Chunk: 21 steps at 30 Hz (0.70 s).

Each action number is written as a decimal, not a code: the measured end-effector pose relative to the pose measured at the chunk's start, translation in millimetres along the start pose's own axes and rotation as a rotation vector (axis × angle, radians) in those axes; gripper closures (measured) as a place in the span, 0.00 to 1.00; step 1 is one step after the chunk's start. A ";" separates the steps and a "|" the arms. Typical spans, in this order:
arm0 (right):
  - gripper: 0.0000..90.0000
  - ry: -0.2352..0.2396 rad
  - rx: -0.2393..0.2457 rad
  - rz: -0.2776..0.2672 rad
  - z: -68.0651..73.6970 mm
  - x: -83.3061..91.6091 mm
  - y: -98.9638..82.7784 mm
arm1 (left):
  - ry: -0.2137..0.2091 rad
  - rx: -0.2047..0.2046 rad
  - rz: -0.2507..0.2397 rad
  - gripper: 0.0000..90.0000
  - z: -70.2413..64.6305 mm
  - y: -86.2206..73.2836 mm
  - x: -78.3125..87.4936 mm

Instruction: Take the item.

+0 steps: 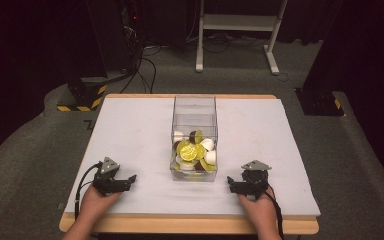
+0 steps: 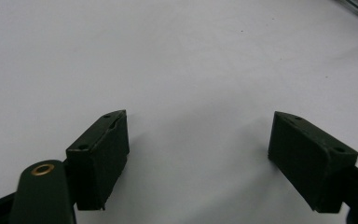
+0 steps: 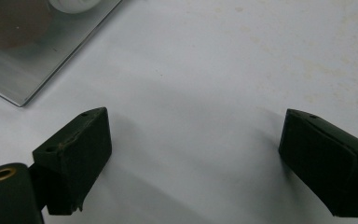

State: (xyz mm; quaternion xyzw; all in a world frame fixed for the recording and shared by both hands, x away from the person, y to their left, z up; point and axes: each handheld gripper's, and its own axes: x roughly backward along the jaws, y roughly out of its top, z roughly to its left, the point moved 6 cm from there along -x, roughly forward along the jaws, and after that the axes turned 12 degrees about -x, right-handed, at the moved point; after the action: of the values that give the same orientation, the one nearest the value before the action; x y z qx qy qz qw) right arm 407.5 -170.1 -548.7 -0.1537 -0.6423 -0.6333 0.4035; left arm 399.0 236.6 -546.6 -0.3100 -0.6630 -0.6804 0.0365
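High view | left gripper (image 1: 130,179) spread | right gripper (image 1: 230,182) spread | clear box (image 1: 194,107) between

High cam looks down & fwd over table (image 1: 130,125); 2 gripper cams sit close above it, sharing white top.

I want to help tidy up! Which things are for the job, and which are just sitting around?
For the job:
- clear box
- little cups inside it
- left hand-held gripper, open
- right hand-held gripper, open

Just sitting around:
- white stand
- cables on the floor
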 end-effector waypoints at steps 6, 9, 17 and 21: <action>0.10 0.000 0.000 0.000 0.0 0.0 0.0 | 0.006 0.002 0.000 0.23 0.2 0.1 -0.2; 0.10 0.000 0.002 0.000 -0.1 0.0 0.1 | 0.013 -0.001 0.003 0.19 0.8 0.1 -0.5; 0.10 0.001 -0.001 0.000 -0.2 -0.1 0.3 | 0.036 0.001 0.023 0.15 3.9 -0.7 -1.2; 0.10 0.002 -0.002 0.000 -0.2 0.0 0.5 | 0.035 -0.001 0.027 0.15 4.0 -0.9 -1.1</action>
State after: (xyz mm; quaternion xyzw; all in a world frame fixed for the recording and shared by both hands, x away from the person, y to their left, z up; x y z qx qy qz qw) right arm 407.9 -170.2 -548.4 -0.1535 -0.6411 -0.6343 0.4038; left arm 400.9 240.1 -548.2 -0.3070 -0.6576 -0.6856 0.0569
